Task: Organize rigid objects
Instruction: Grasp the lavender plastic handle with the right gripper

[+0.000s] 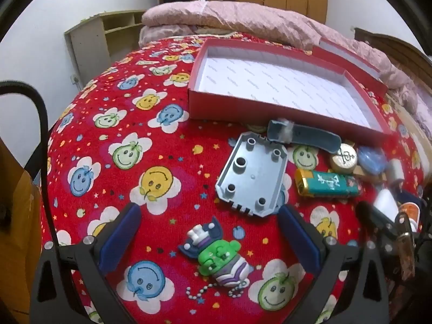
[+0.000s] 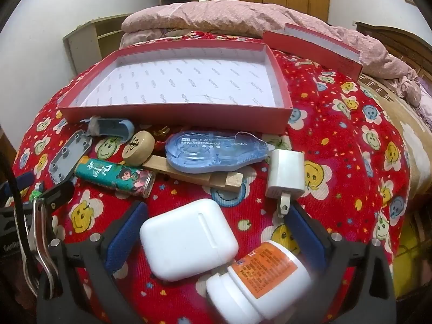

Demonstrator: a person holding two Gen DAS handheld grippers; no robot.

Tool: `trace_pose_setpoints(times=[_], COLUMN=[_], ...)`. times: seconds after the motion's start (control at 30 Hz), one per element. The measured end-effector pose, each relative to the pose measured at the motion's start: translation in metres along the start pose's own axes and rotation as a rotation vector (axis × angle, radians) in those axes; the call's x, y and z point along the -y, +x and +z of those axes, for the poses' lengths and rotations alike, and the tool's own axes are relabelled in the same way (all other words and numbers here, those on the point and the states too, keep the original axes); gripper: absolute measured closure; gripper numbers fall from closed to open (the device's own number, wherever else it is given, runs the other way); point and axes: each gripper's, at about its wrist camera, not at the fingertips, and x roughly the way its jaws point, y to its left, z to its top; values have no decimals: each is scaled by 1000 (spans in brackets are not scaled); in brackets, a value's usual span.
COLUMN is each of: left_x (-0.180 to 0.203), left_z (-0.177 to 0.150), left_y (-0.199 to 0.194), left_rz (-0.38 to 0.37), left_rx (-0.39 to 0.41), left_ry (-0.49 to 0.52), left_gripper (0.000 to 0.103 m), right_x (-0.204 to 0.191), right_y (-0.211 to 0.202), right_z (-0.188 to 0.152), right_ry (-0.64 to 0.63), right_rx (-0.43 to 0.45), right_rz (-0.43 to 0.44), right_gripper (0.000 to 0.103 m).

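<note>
Two views checked.

Left wrist view: left gripper [image 1: 209, 236] tilted down toward the red smiley-print blanket [image 1: 108, 124], jaws spread wide, blue pads clear of everything. Between them, lower centre, lies a rubbery green figure keychain [image 1: 216, 253] w/ bead chain, not touched. Just above it a flat grey moulded plastic plate [image 1: 252, 175] w/ round bosses. Right of that, a glossy teal lighter [image 1: 328, 185], metal end to the left. Upper centre: shallow red cardboard box [image 1: 197, 102], white printed lining, nothing inside.

Right wrist view: right gripper [image 2: 218, 232] also tilted down, jaws spread. Smooth white rounded earbud case [image 2: 189, 240] sits between the pads, no contact seen. White bottle [image 2: 259, 283] w/ orange label lies on its side, lower right. Translucent blue correction tape [image 2: 216, 151] rests on a wooden clip [image 2: 194, 174], mid-frame. White charger plug [image 2: 286, 172] just right of it.
</note>
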Motion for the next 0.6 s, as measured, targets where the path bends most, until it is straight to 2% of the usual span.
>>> trace_pose_setpoints(times=[0.2,0.37,0.6], left_x=[-5,-9,-9], left_z=[0,-1,-8], left_y=[-6,-18,-38], left_rz=[-43,-90,-138], left_rx=[-15,-13,-16], left_ry=[30,38,94], left_gripper=[1,2,2], right_x=[4,7,17], right_y=[-6,-26,-52], right_z=[2,1,-8], right_ry=[-14,-32,-56], right_rx=[-23,-10,-31], right_rz=[41,112,150], right_gripper=[5,5,5])
